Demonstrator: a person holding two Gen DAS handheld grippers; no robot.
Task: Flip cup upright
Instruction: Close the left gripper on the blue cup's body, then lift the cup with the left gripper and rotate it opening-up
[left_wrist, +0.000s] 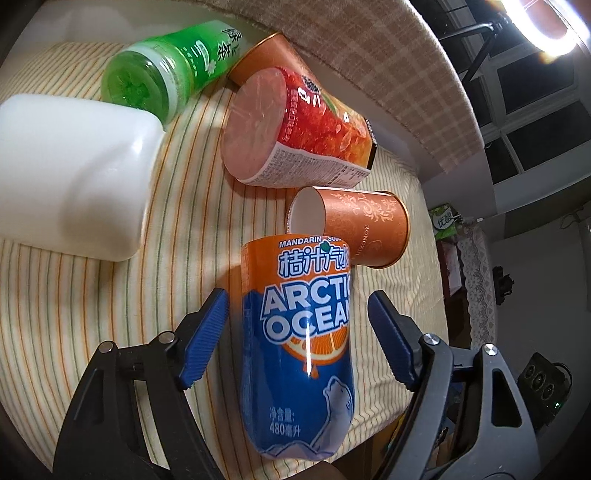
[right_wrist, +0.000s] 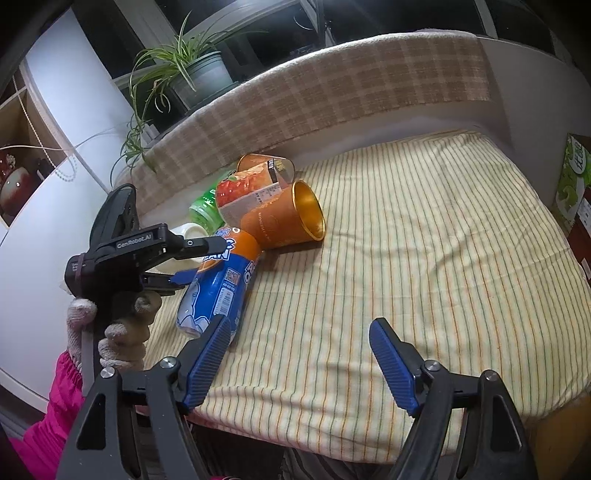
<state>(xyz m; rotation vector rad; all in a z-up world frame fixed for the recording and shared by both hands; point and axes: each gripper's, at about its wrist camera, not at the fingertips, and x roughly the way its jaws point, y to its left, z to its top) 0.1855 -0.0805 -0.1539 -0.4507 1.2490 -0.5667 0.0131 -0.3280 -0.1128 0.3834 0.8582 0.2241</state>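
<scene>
A blue and orange "Arctic Ocean" cup (left_wrist: 295, 343) lies on its side on the striped cloth, between the open blue fingers of my left gripper (left_wrist: 297, 332); the pads do not clearly touch it. It also shows in the right wrist view (right_wrist: 218, 284), with the left gripper (right_wrist: 188, 258) around it. An orange paper cup (left_wrist: 365, 229) lies on its side just beyond, its gold inside showing in the right wrist view (right_wrist: 291, 218). My right gripper (right_wrist: 299, 358) is open and empty over the cloth near the front edge.
A red fruit-print cup (left_wrist: 291, 136), a green bottle (left_wrist: 162, 70), a white jar (left_wrist: 70, 177) and another orange cup (left_wrist: 266, 55) lie on the striped cloth (right_wrist: 424, 258). A plaid cushion (right_wrist: 332, 92) lines the back. A potted plant (right_wrist: 192, 70) stands behind.
</scene>
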